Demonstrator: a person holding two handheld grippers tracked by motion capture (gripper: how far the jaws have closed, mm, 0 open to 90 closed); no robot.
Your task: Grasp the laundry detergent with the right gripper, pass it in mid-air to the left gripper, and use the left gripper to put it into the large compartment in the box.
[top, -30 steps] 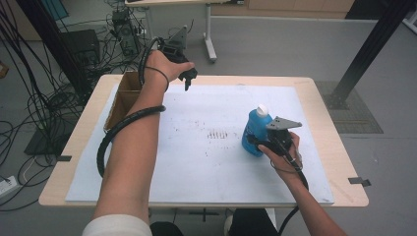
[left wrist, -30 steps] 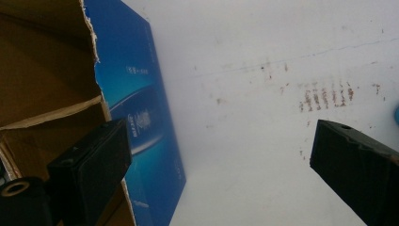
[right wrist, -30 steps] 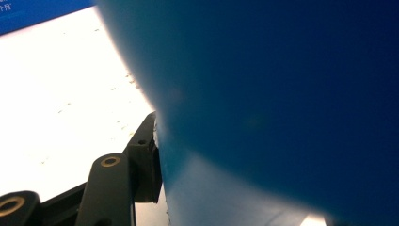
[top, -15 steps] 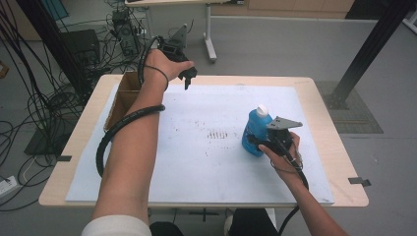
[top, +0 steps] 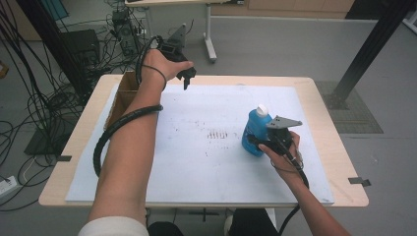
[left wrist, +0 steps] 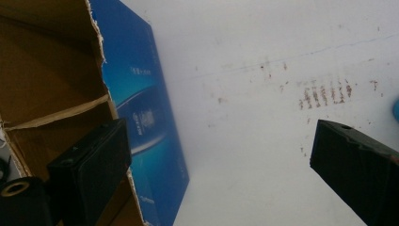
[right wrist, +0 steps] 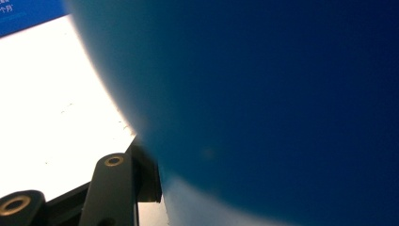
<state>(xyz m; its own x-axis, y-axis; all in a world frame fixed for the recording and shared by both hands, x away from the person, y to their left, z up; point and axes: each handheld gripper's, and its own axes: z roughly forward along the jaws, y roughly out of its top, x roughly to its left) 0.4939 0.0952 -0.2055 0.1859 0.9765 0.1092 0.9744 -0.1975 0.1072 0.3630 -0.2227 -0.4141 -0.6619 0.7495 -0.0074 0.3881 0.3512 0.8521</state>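
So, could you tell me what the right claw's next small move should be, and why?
Probably lift the blue bottle straight up a little: the right claw is shut on its lower body, it stands upright on the white sheet, and the cardboard box lies far across.

Both grippers black: left gripper (top: 186, 78) trails a thick corrugated cable, right gripper (top: 256, 141) carries a grey triangular plate; white sleeve (top: 113, 227) at left shoulder.

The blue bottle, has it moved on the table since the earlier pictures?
No. The blue bottle stands at the same spot beside the smudged marks on the white sheet, with the right claw closed on it.
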